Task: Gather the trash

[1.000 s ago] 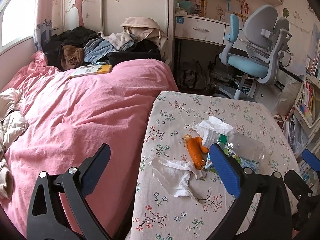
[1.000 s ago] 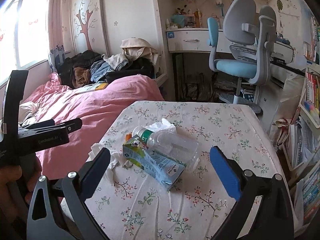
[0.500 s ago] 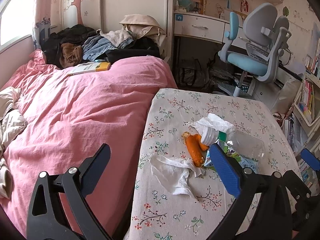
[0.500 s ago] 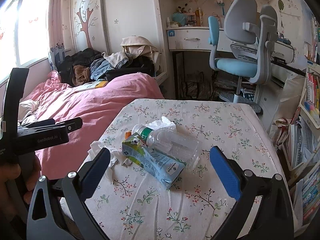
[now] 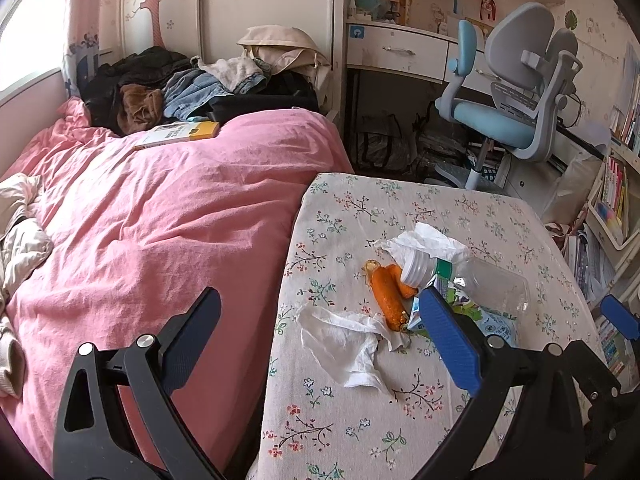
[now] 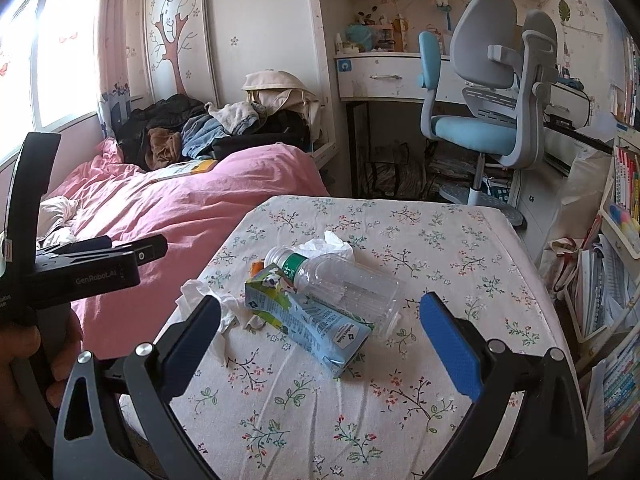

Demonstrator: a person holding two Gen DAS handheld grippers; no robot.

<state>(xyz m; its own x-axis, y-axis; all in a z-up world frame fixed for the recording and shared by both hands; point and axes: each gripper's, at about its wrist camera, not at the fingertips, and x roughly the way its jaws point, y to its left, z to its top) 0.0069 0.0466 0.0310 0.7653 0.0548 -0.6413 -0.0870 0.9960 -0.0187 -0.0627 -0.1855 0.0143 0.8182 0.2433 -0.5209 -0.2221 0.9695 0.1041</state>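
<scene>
While jaws gape, right hand-held gripper (image 6: pixel 320 334) frames carton (image 6: pixel 308 314) — untouched

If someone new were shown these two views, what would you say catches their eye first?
Probably the litter heaped mid-table on the floral tablecloth: a clear plastic bottle lying across a light-blue drink carton, with orange peel pieces and a crumpled white tissue to their left. Next, the big pink duvet on the bed left of the table, and both open grippers, left and right, hovering short of the litter.
</scene>
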